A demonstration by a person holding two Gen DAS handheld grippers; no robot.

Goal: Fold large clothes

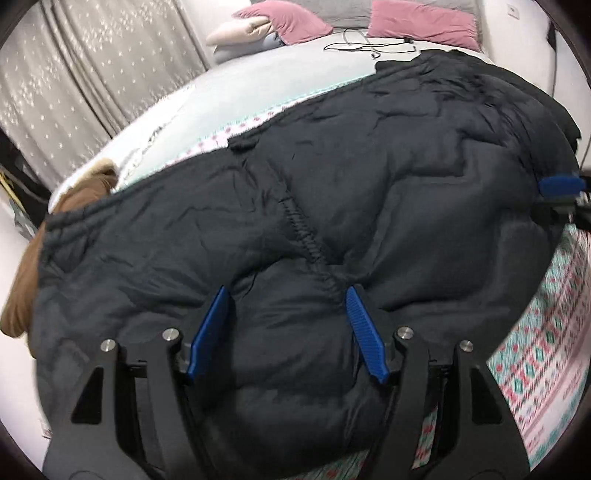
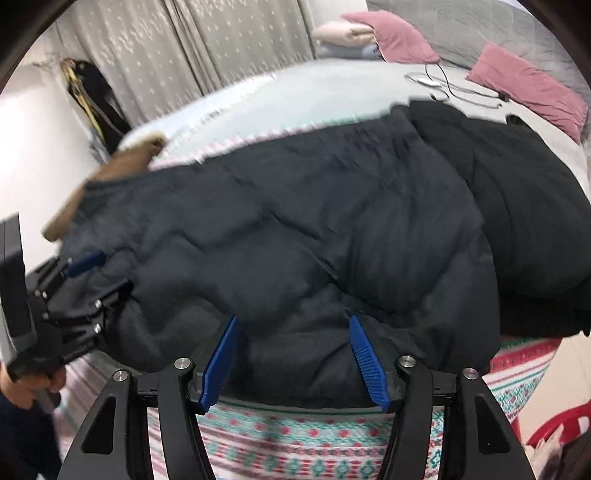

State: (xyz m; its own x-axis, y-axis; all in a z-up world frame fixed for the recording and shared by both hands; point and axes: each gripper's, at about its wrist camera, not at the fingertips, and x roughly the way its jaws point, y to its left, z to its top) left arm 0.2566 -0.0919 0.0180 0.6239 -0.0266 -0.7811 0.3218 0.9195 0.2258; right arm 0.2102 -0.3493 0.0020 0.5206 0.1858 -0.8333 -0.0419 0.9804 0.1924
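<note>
A big dark puffy jacket [image 1: 369,184] lies spread over the bed, its brown fur trim [image 1: 22,288] hanging at the left end. My left gripper [image 1: 286,295] has its blue fingers standing wide, with a thick bulge of the jacket's near edge pressed between them. In the right wrist view this gripper [image 2: 88,273] is clamped on the jacket's [image 2: 295,221] left end, with a person's hand [image 2: 33,387] behind it. My right gripper [image 2: 291,321] grips the padded near edge further right. One of its blue fingertips [image 1: 559,186] shows at the right rim of the left wrist view.
The bed carries a patterned red-and-green blanket [image 2: 295,435] over a pale sheet [image 1: 258,85]. Pink pillows [image 1: 421,18] and a loose cable [image 1: 369,46] lie at the head end. Grey curtains [image 1: 92,55] hang beyond. A red plastic seat [image 2: 554,432] stands at the lower right.
</note>
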